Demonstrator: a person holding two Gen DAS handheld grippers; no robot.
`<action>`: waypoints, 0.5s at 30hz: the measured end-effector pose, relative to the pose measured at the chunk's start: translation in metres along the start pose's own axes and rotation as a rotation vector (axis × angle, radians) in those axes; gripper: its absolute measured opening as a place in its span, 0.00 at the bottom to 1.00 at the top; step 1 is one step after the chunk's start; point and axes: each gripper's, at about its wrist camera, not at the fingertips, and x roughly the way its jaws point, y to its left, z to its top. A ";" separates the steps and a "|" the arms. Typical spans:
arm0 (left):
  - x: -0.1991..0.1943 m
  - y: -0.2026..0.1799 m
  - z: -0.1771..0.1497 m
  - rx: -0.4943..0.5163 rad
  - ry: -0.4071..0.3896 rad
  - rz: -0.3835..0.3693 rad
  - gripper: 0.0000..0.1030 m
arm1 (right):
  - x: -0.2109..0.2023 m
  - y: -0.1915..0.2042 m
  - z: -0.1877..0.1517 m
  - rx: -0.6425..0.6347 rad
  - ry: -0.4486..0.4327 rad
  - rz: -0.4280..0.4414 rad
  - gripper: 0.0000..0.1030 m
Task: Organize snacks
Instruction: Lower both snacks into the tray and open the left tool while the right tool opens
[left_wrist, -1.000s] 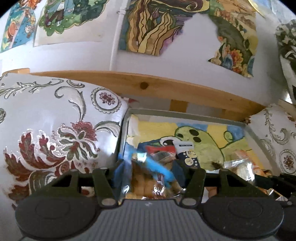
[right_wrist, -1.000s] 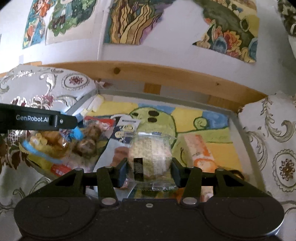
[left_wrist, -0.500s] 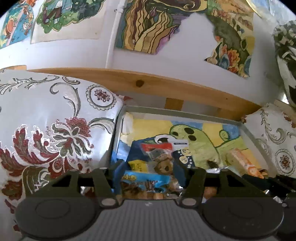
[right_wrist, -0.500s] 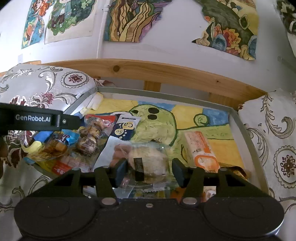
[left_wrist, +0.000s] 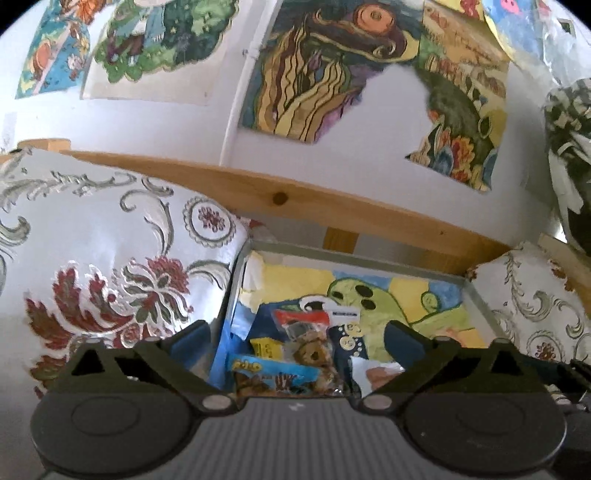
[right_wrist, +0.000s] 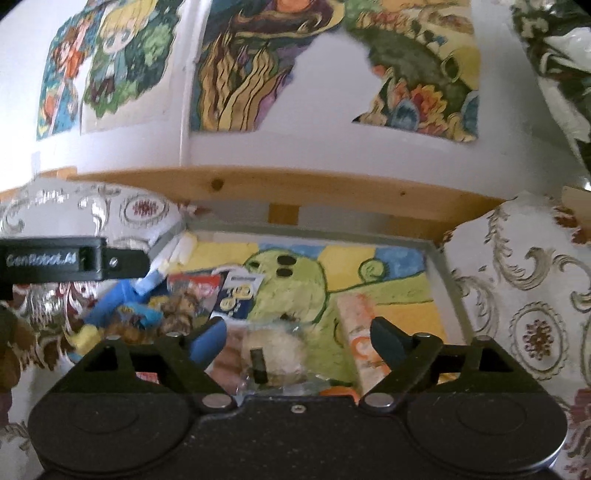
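A grey metal tray (left_wrist: 351, 254) (right_wrist: 314, 230) lined with a green creature painting holds the snacks. My left gripper (left_wrist: 297, 338) is open, its fingers spread wide above the tray's left end. Below them lies a blue cookie bag (left_wrist: 266, 371), beside a red-topped packet (left_wrist: 301, 319) and a dark blue packet (left_wrist: 347, 341). My right gripper (right_wrist: 297, 341) is open too. A round pale cake in clear wrap (right_wrist: 275, 349) lies loose in the tray between its fingers. An orange-and-white packet (right_wrist: 356, 339) lies to its right. The left gripper's black body (right_wrist: 55, 258) shows at the left of the right wrist view.
Patterned white pillows flank the tray, one on the left (left_wrist: 110, 258) and one on the right (left_wrist: 535, 302) (right_wrist: 524, 295). A wooden rail (left_wrist: 332, 210) runs behind the tray under a white wall with colourful posters (left_wrist: 314, 81).
Both grippers have opened. The left let the blue cookie bag down into the tray's left end. The right released the wrapped cake into the tray. Both views tilted upward.
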 end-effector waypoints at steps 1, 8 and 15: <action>-0.004 -0.002 0.001 0.003 -0.004 0.004 1.00 | -0.004 -0.002 0.002 0.008 -0.009 -0.003 0.88; -0.031 -0.008 0.007 0.003 -0.016 0.024 1.00 | -0.037 -0.017 0.013 0.058 -0.053 -0.016 0.94; -0.060 -0.014 0.011 0.024 -0.032 0.055 1.00 | -0.069 -0.026 0.015 0.080 -0.086 -0.016 0.98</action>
